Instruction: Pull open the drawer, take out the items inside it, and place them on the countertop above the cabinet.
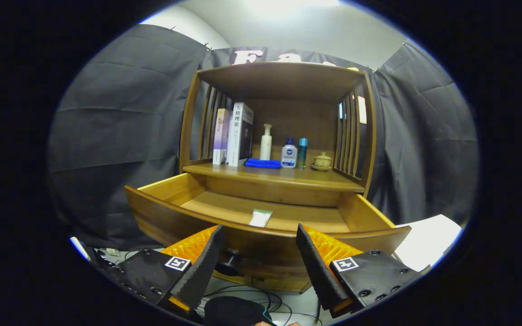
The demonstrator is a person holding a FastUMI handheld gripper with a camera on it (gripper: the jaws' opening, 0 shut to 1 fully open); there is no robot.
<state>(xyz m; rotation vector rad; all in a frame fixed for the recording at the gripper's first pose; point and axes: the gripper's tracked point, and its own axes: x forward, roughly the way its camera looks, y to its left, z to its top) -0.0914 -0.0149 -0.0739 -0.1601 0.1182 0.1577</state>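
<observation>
Fingers (206,260) of the hand-held gripper (258,258) are spread wide apart and grasp nothing. They hover just in front of a curved wooden drawer (175,217), which is pulled well out of a brown wooden cabinet (279,81). Below the drawer front, between the two fingers, sits a dark round knob (230,261).

Inside the drawer, lying flat on its floor near the front wall and just beyond the fingers, is a small white packet with a green top edge (260,218).

Above the drawer is the cabinet's wooden worktop (288,177), under an open shelf frame with slatted sides. On it stand two upright books (234,134), then a folded blue cloth (263,163), a cream pump bottle (266,142) behind the cloth, a small white bottle with a blue cap (289,154), a slim teal bottle (302,152) and a small lidded ceramic pot on a saucer (322,161).

Dark cables (270,301) lie on the pale floor beneath the drawer.
</observation>
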